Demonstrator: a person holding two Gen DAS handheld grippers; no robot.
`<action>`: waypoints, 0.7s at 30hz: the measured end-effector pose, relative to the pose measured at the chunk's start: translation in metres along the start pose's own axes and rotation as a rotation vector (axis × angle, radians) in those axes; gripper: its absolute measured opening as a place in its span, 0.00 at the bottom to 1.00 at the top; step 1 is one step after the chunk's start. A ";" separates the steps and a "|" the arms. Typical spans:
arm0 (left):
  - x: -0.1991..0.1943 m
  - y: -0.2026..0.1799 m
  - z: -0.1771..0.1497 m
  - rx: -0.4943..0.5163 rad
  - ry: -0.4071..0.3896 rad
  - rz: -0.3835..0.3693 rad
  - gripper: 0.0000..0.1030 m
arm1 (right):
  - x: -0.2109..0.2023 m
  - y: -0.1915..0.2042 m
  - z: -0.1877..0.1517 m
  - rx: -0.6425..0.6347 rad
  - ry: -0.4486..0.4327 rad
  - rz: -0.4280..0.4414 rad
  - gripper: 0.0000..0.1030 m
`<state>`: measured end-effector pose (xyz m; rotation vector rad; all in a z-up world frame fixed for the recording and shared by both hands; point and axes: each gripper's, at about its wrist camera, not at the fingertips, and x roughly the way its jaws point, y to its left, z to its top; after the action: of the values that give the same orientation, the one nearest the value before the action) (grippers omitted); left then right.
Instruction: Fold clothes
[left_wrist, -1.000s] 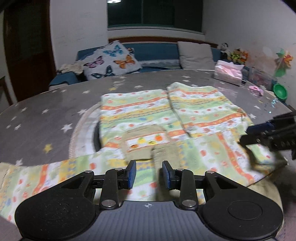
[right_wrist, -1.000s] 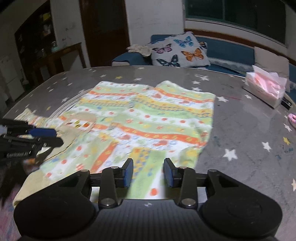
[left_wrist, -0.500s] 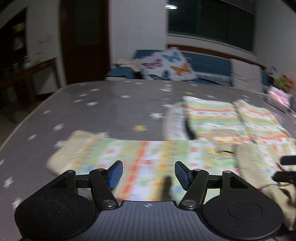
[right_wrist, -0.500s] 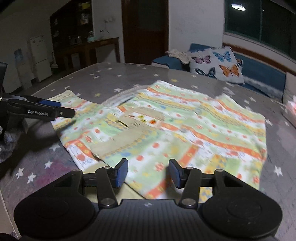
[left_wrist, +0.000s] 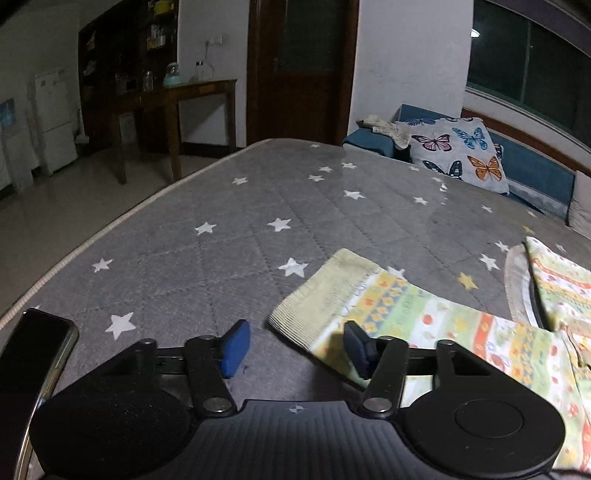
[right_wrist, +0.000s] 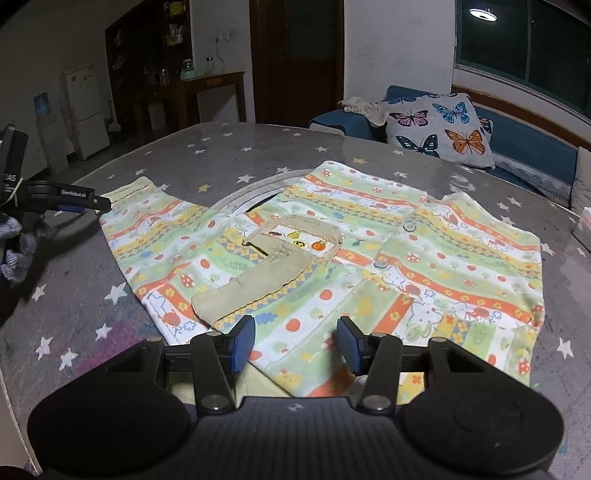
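Observation:
A child's patterned shirt (right_wrist: 388, 258) in green, orange and white lies flat on the grey star-print table (right_wrist: 236, 158). One sleeve is folded over its front with a beige cuff (right_wrist: 255, 284). The other sleeve (left_wrist: 424, 317) stretches left, ending in a yellow ribbed cuff (left_wrist: 325, 295). My left gripper (left_wrist: 295, 349) is open and empty, just in front of that cuff's near corner; it also shows in the right wrist view (right_wrist: 88, 201) beside the sleeve end. My right gripper (right_wrist: 295, 341) is open and empty over the shirt's near hem.
A dark phone (left_wrist: 29, 369) lies at the table's near left corner. A butterfly cushion (right_wrist: 439, 129) sits on the blue sofa (right_wrist: 528, 155) behind the table. A wooden side table (left_wrist: 177, 110) and a door (left_wrist: 303, 66) stand beyond the far edge.
Both grippers opened wider. The left gripper swung left along the outstretched sleeve to its cuff. The right gripper shifted left and now faces the shirt's front.

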<state>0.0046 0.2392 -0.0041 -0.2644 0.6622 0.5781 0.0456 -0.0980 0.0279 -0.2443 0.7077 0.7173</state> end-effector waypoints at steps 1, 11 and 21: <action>0.001 0.001 0.001 0.000 -0.001 0.000 0.50 | -0.001 0.000 0.000 0.001 -0.003 -0.001 0.48; -0.005 -0.011 0.009 -0.006 -0.001 -0.105 0.10 | -0.016 -0.008 -0.001 0.033 -0.028 -0.012 0.48; -0.085 -0.110 0.034 0.084 -0.080 -0.529 0.09 | -0.040 -0.036 -0.019 0.119 -0.056 -0.058 0.48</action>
<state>0.0310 0.1285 0.0823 -0.3217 0.5089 0.0538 0.0390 -0.1532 0.0397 -0.1344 0.6844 0.6218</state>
